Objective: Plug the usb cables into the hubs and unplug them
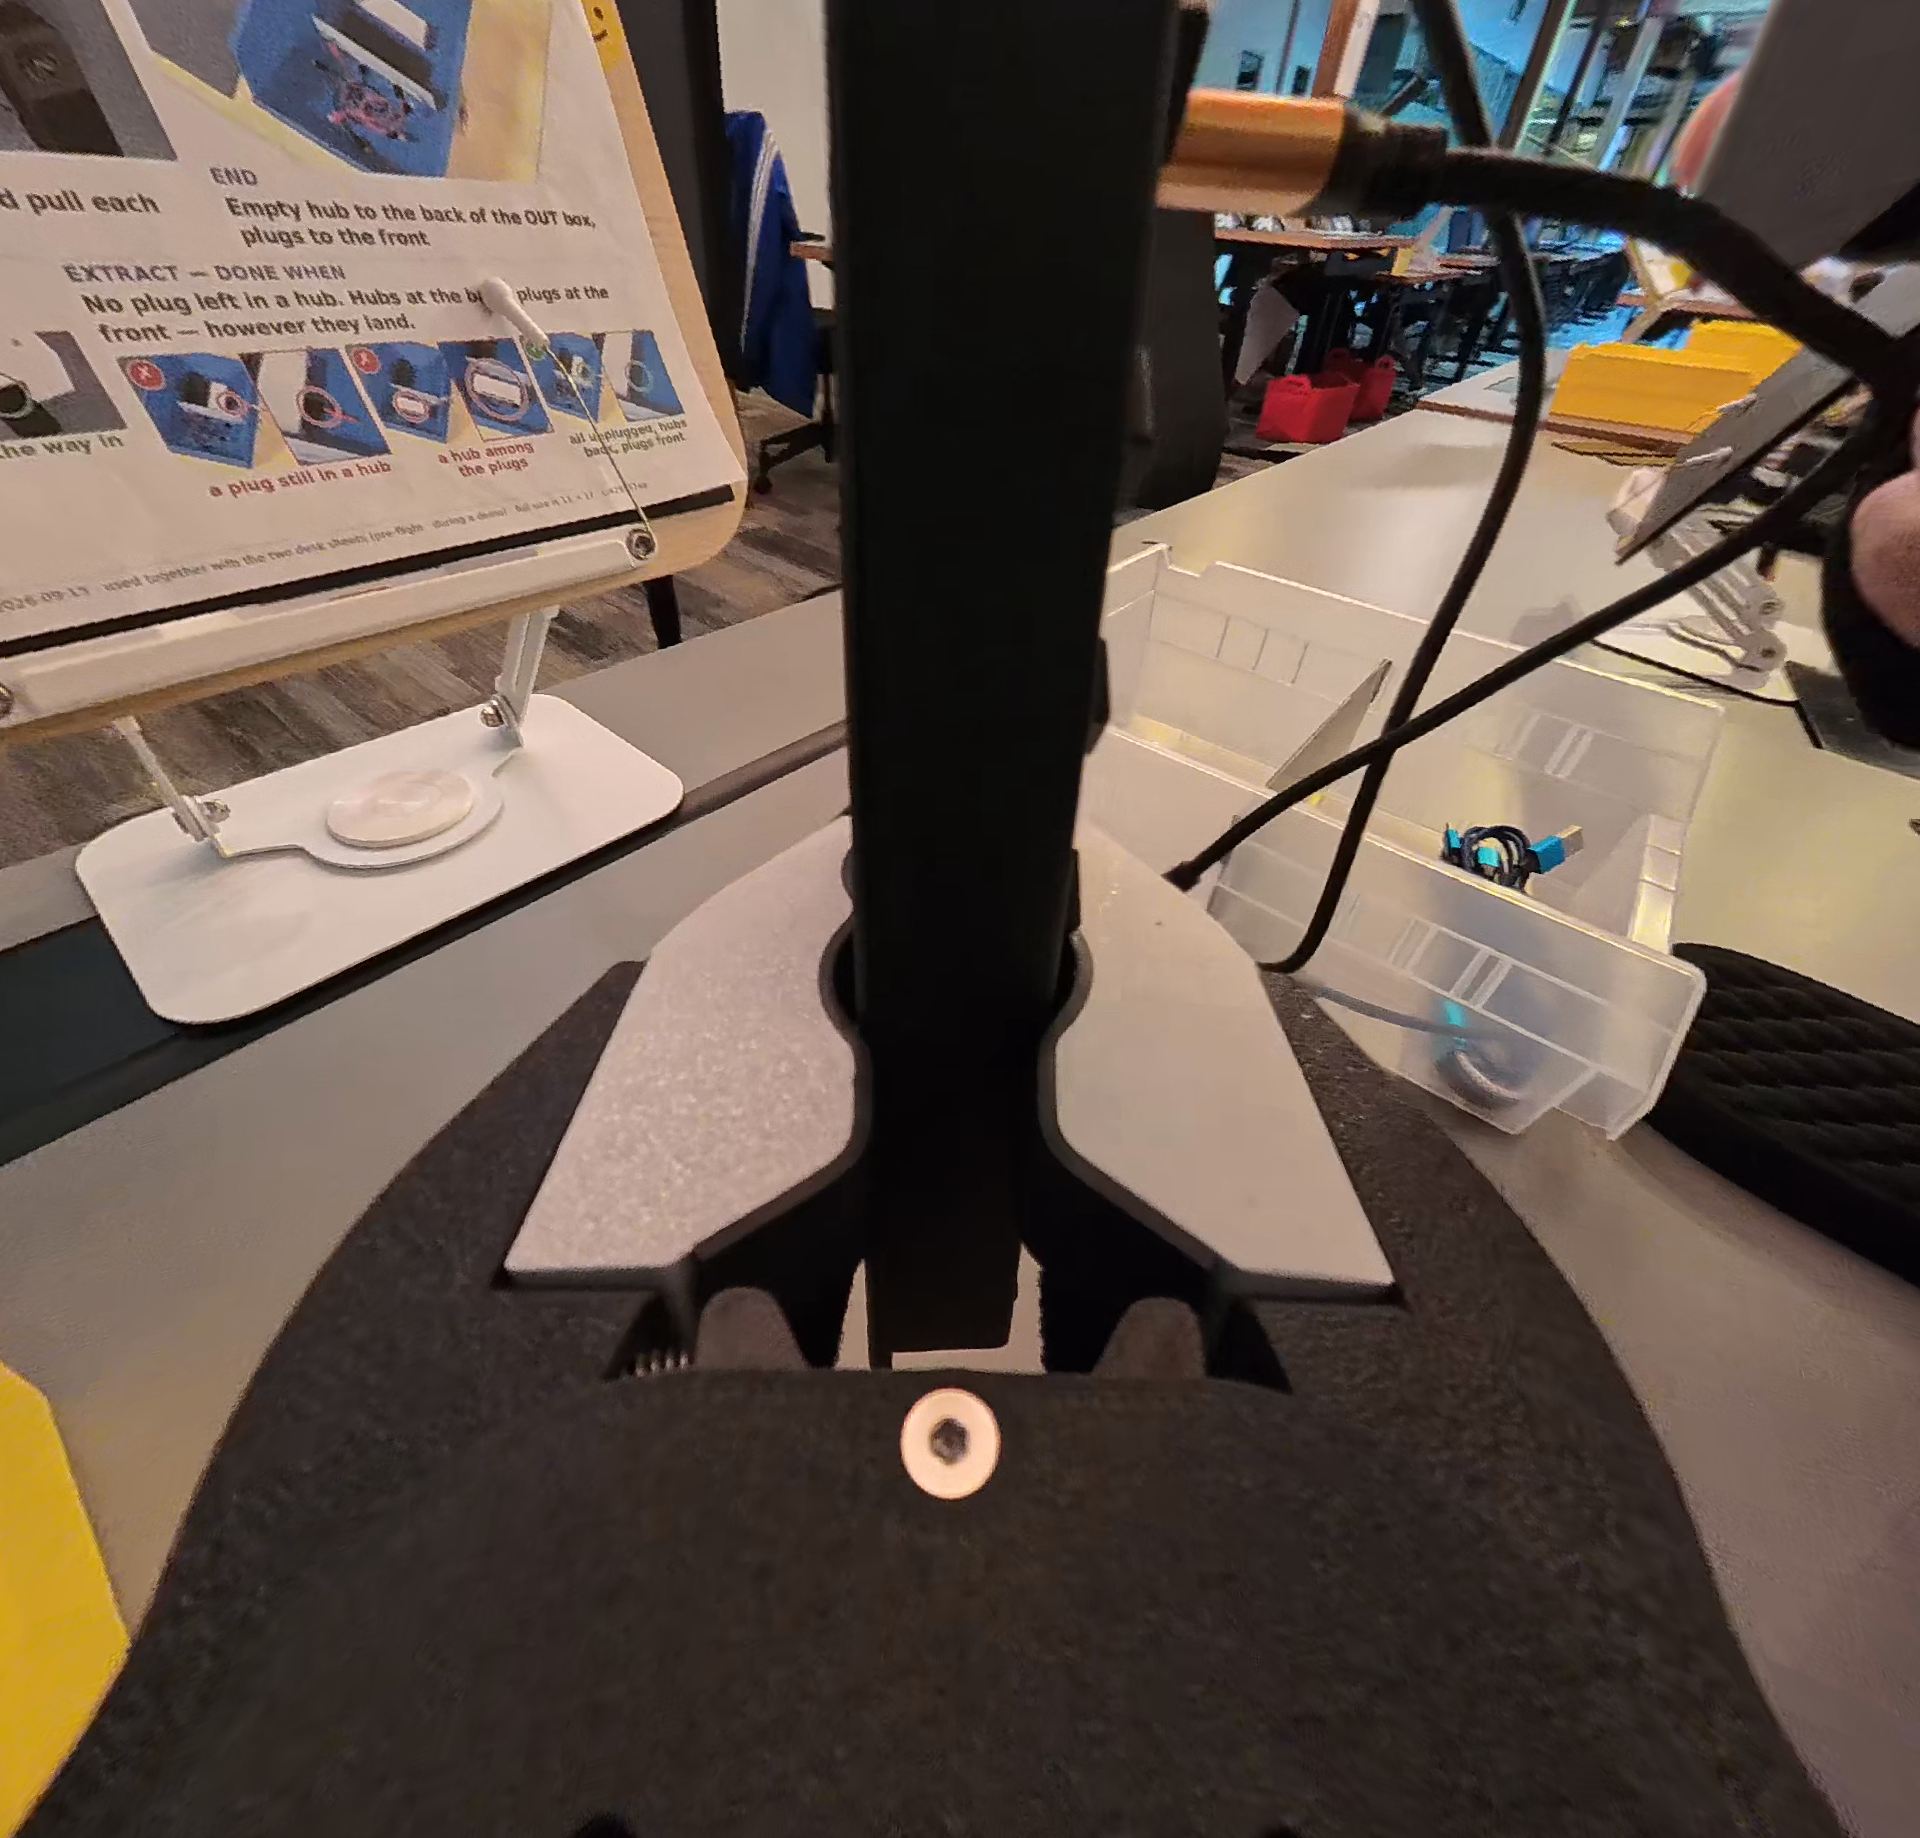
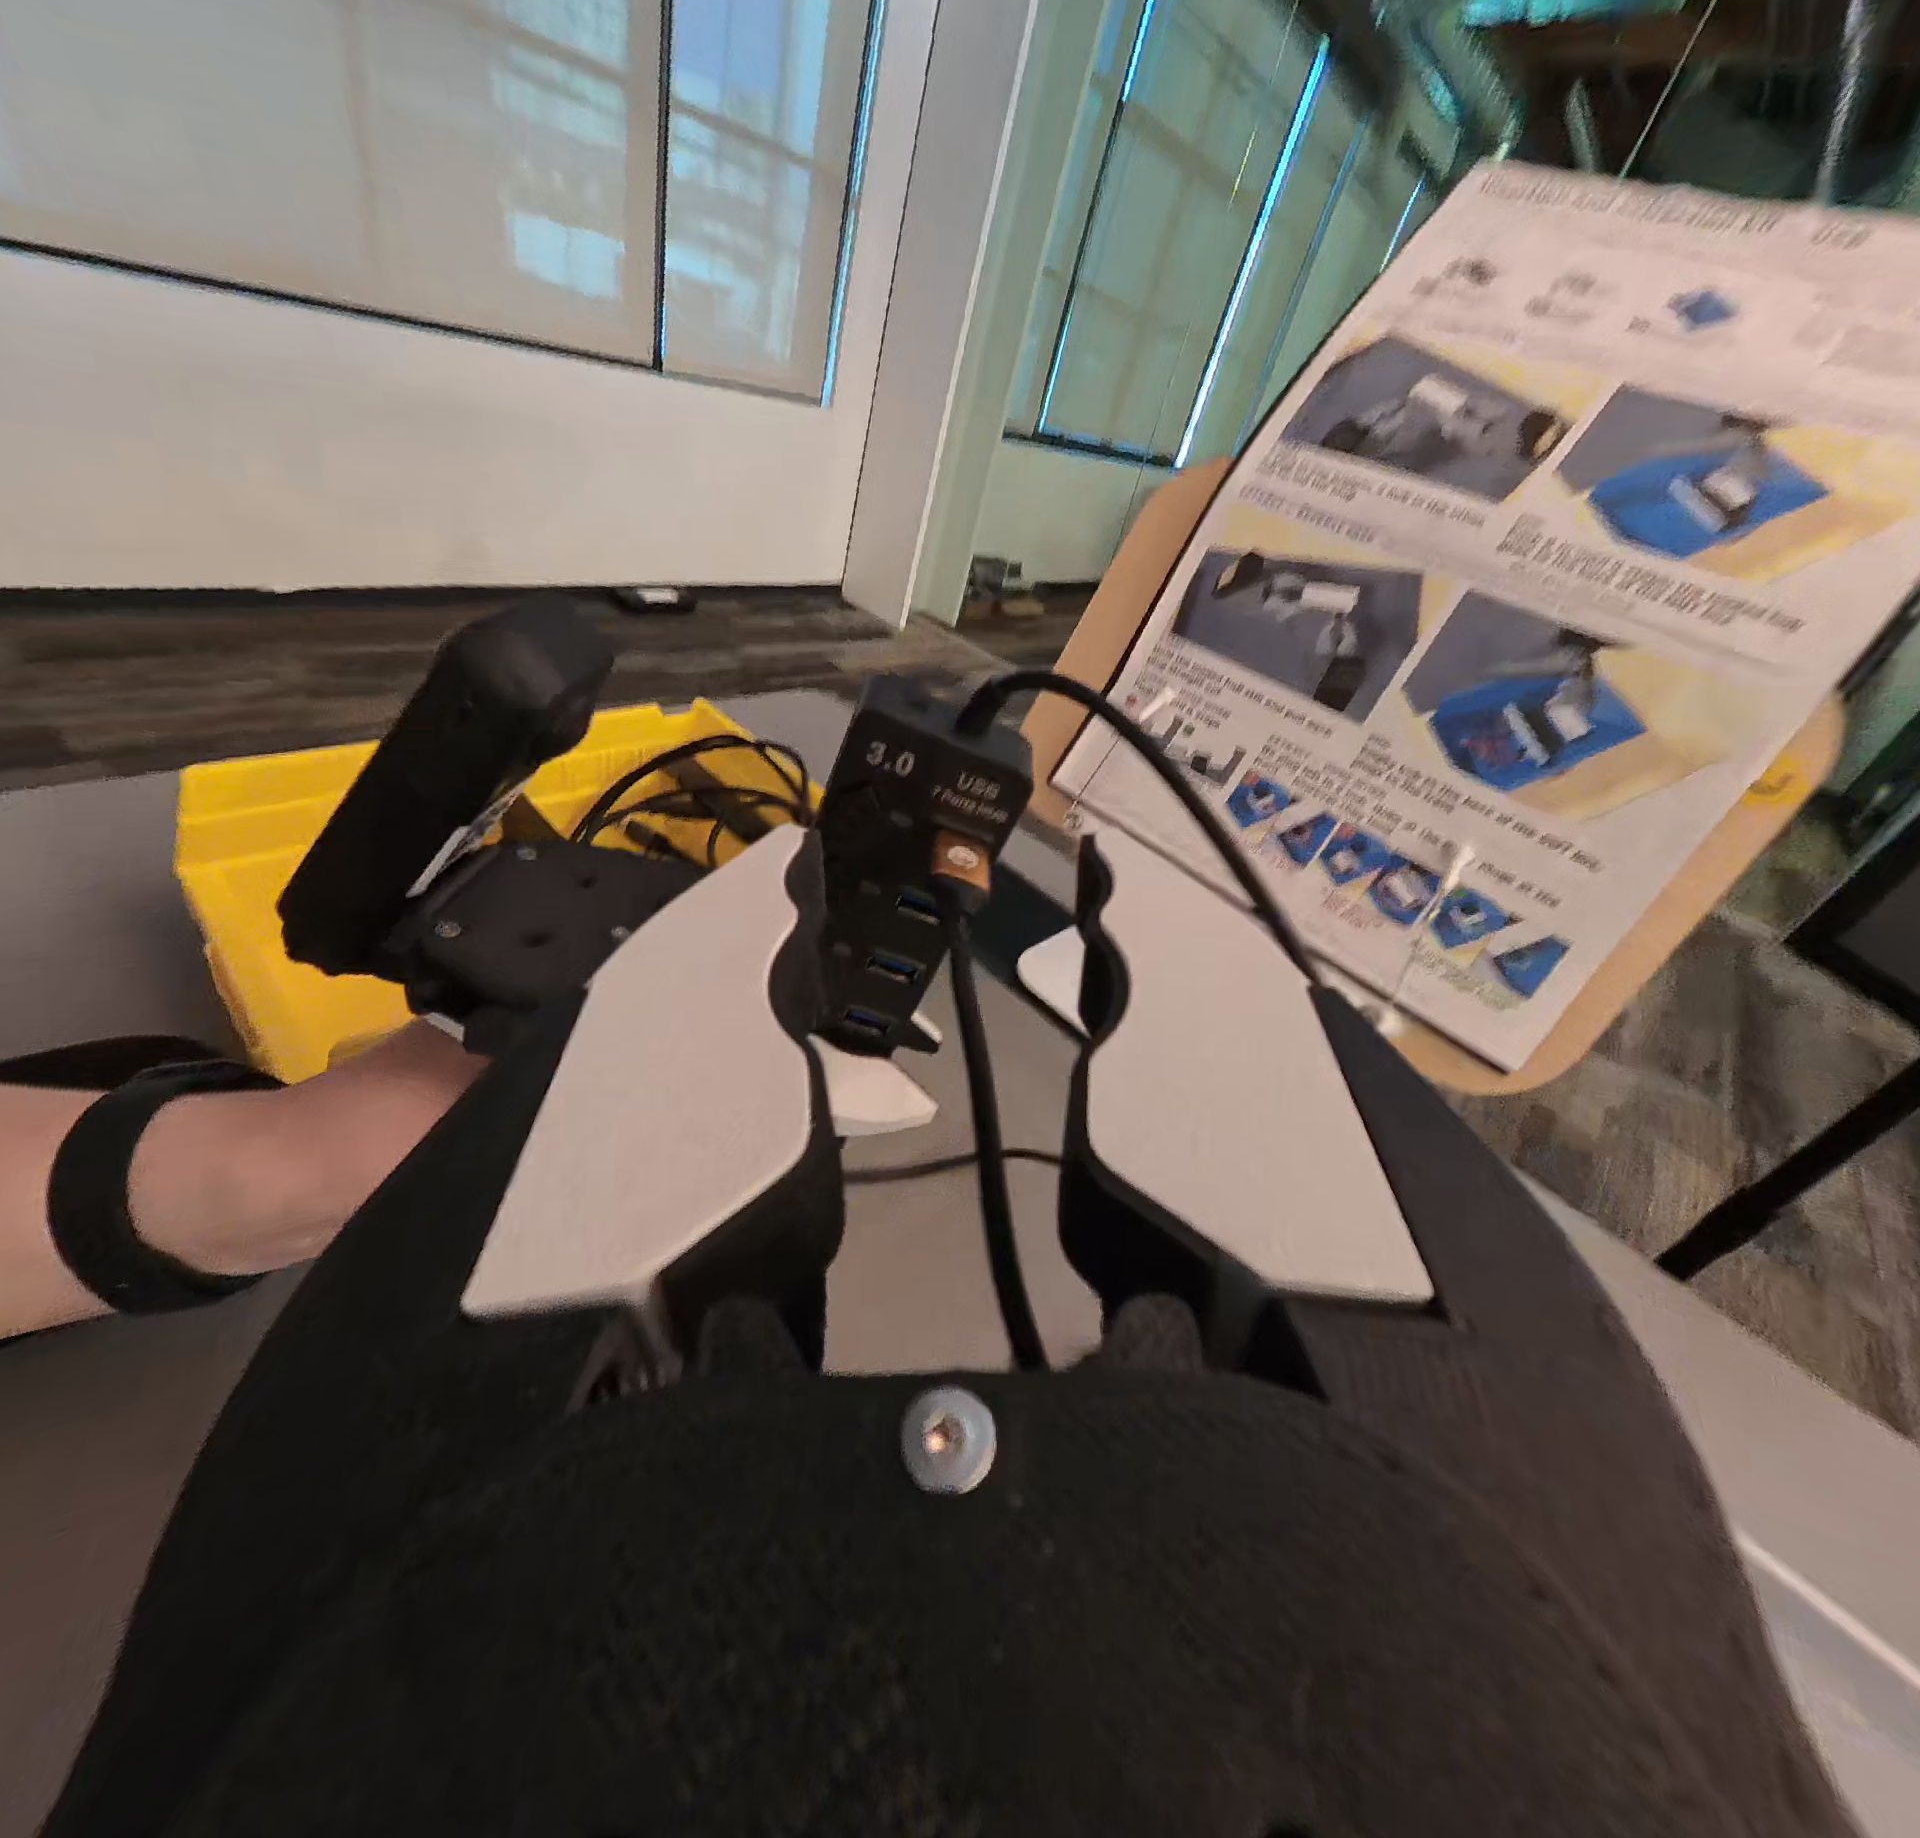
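My left claw (image 1: 961, 957) clamps the black USB hub (image 1: 997, 438) upright above the grey table (image 1: 312, 1217), the long body rising between both pads, which press its sides. A gold-sleeved USB plug (image 1: 1257, 152) sits in a port high on the hub's right face, its black cable (image 1: 1621, 219) looping away to the right. In my right wrist view the same hub (image 2: 925, 801) stands ahead with that plug (image 2: 961, 863) seated in its upper port, three blue-tongued ports bare beneath it. The plug's cable (image 2: 992, 1165) drops back between the fingers of my right claw (image 2: 940, 915), which stands released, its pads spread well apart and touching neither cable nor hub.

Just right of the hub in the left wrist view lies a clear plastic bin (image 1: 1475, 1009) holding a coiled blue cable (image 1: 1507, 853). To the hub's left, a printed instruction sheet (image 1: 343, 261) rests on a tilted board with a white metal stand (image 1: 364, 853). In the right wrist view, a yellow bin (image 2: 260, 832) with a tangle of black cables (image 2: 696, 780) sits at the far left, behind my left claw's body (image 2: 488, 905) and my strapped wrist (image 2: 208, 1165).
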Demonstrator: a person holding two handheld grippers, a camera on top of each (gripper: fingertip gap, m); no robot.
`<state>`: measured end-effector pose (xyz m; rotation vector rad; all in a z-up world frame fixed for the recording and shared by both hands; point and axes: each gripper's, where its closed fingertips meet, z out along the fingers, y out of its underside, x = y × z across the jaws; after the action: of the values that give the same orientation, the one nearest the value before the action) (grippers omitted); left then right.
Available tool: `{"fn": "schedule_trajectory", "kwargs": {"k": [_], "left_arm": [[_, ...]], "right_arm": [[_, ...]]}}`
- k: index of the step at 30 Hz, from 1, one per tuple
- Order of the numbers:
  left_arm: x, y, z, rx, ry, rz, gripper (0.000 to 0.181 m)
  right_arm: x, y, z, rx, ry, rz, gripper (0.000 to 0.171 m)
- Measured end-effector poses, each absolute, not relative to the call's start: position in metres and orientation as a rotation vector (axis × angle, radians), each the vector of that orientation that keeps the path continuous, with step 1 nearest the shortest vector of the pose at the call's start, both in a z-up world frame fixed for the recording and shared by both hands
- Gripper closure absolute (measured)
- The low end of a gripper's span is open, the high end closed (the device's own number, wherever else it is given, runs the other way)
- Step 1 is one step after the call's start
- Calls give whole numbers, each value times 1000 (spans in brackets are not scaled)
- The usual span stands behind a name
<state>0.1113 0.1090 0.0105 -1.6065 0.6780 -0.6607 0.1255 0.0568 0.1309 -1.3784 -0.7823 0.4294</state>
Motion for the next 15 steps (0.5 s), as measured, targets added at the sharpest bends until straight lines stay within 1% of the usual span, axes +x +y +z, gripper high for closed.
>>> {"fn": "schedule_trajectory", "kwargs": {"k": [6, 15], "left_arm": [[111, 114, 4, -1589, 628, -626, 155], [110, 118, -1, -1583, 601, -616, 155]], "right_arm": [[111, 71, 107, -1473, -742, 522, 128], [106, 88, 94, -1480, -687, 586, 134]]}}
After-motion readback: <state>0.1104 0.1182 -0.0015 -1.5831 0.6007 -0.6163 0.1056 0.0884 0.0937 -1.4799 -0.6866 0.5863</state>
